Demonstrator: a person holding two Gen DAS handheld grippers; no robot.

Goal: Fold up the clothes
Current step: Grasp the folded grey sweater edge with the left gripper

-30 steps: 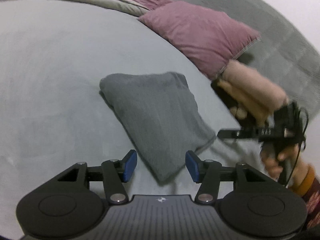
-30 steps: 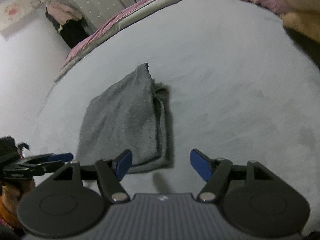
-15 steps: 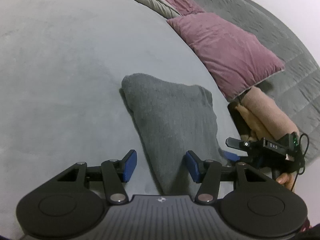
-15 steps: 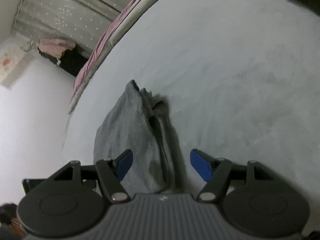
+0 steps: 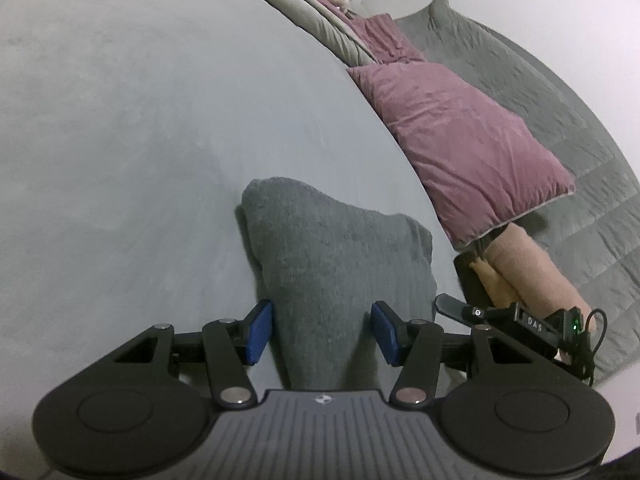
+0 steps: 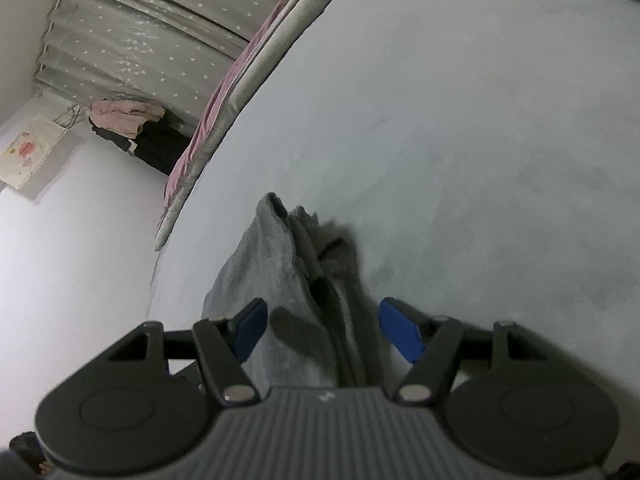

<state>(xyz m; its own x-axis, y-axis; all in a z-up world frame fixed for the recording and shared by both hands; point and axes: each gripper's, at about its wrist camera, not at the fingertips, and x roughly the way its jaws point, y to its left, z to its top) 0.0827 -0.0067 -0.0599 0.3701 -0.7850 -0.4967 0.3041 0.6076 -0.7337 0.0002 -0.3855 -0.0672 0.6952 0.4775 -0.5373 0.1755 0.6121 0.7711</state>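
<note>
Folded dark-grey knitted garment (image 5: 340,272) lay on the pale grey bed (image 5: 120,140) beside a mauve pillow (image 5: 460,140), long axis running away from both claws; left claw (image 5: 322,332) and right claw (image 6: 320,330) gaped wide, straddling its near end, equally close.

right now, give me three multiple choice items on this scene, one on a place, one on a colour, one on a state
1. Where does the folded garment lie?
A. on the bed sheet
B. on the floor
C. on a chair

2. What colour is the pillow?
A. green
B. mauve pink
C. white

3. How do the jaws of the left gripper and right gripper stand?
A. both open
B. both shut
C. one shut

Key: 1 A, the sheet surrounds it; 2 B, mauve fabric shows; 3 A, the blue pads stand apart in both views.
</note>
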